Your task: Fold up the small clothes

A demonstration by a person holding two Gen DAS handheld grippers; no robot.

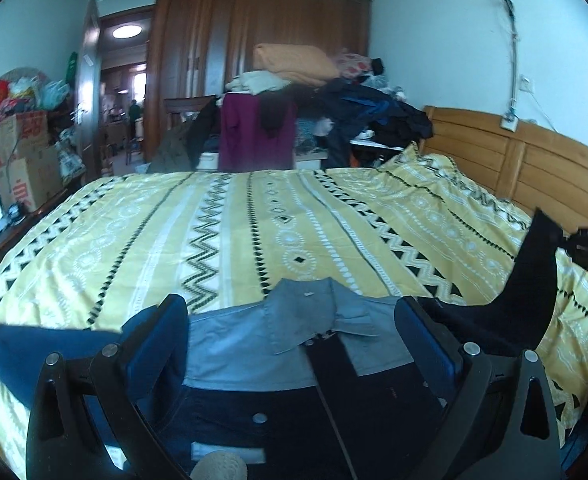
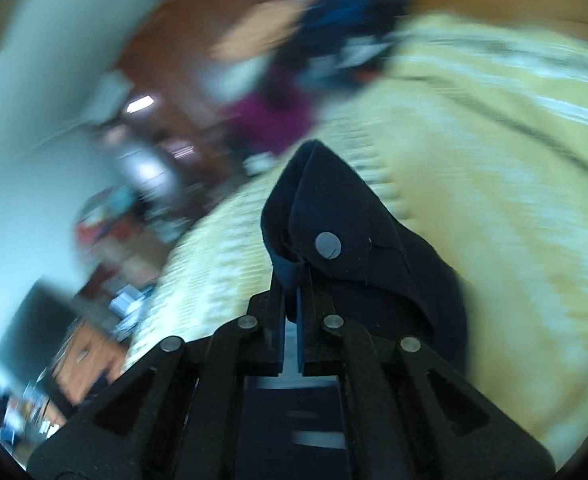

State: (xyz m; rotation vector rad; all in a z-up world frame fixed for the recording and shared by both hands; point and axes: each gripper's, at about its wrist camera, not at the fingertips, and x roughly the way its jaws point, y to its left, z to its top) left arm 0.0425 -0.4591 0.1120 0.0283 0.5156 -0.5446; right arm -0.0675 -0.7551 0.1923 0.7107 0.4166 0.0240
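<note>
Right claw (image 2: 294,276) pinched on dark denim sleeve (image 2: 346,216) (snap-buttoned cuff); left claw (image 1: 289,316) wide, empty.

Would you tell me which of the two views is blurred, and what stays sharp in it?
Right wrist view: background bedspread smeared by motion blur; right gripper and the dark sleeve it pinches stay sharp. Left wrist view: sharp, only fisheye bending; left gripper open over the shirt.

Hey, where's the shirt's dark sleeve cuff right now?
The dark sleeve cuff is pinched in the right gripper, lifted above the yellow bedspread at the right edge of the left wrist view.
</note>
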